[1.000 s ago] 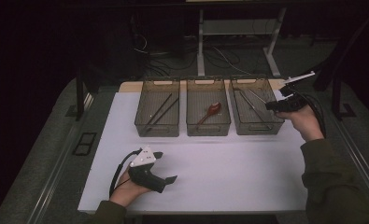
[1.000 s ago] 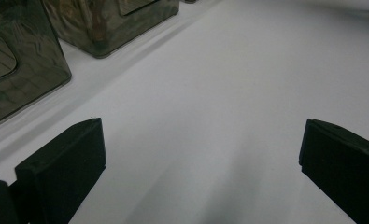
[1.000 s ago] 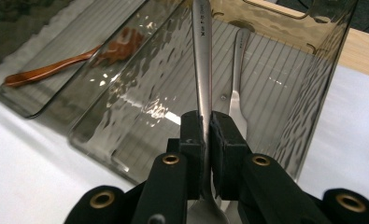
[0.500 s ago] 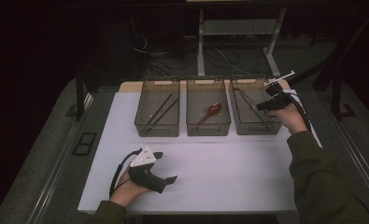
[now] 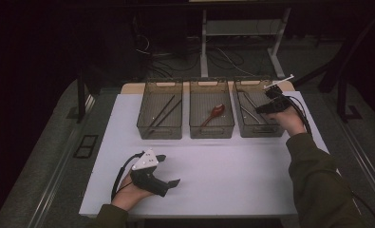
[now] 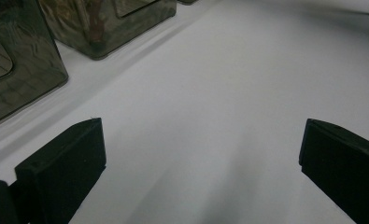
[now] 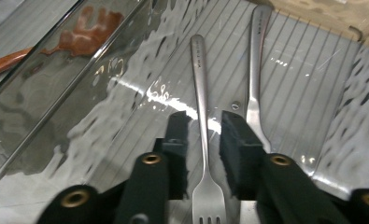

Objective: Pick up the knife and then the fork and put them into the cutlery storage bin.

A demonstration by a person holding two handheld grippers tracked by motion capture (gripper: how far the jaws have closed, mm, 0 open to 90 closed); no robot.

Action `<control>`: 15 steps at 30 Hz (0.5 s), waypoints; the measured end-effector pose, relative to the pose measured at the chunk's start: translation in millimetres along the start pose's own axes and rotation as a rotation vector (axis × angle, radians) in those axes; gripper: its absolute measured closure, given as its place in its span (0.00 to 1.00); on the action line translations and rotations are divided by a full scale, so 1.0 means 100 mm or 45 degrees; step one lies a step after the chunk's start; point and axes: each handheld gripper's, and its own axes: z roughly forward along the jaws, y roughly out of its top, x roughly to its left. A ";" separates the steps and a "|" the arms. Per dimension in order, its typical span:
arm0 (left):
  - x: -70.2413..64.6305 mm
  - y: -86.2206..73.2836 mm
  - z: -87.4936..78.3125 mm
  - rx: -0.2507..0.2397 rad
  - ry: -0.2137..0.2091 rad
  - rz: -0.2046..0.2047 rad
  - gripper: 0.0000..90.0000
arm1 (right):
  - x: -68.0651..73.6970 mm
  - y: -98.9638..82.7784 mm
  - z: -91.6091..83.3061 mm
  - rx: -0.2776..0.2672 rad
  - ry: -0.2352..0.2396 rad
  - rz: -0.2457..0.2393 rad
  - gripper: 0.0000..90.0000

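Three smoked clear plastic bins stand in a row on the white desk [image 5: 223, 171]. Dark chopsticks [image 5: 160, 113] lie in the left bin [image 5: 159, 130], a red-brown spoon [image 5: 213, 113] in the middle bin [image 5: 210, 130], two steel forks [image 7: 202, 84] in the right bin [image 5: 257, 129]. The left tool [image 6: 198, 154] is held wide open over bare desk, gripping nothing. The right tool [image 7: 204, 135] is lowered inside the right bin, narrowly parted astride one fork's handle.

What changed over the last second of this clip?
The right gripper moved left from beside the right bin to over it, its jaws now straddling a fork without clearly clamping. The left gripper, open on the table, and the bins' contents stayed put.
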 end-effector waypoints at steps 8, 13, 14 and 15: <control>0.01 0.00 0.00 0.005 0.000 0.000 0.00 | -0.02 -0.02 -0.07 -0.065 0.048 0.023 0.57; 0.02 0.00 0.00 0.005 0.001 -0.005 0.00 | -0.02 -0.06 -0.13 -0.101 0.071 0.027 0.50; 0.02 0.00 0.00 0.008 0.000 -0.006 0.00 | -0.02 -0.07 -0.13 -0.109 0.079 0.027 0.49; 0.02 -0.01 0.00 0.012 0.002 -0.005 0.00 | -0.02 -0.08 -0.14 -0.113 0.085 0.028 0.49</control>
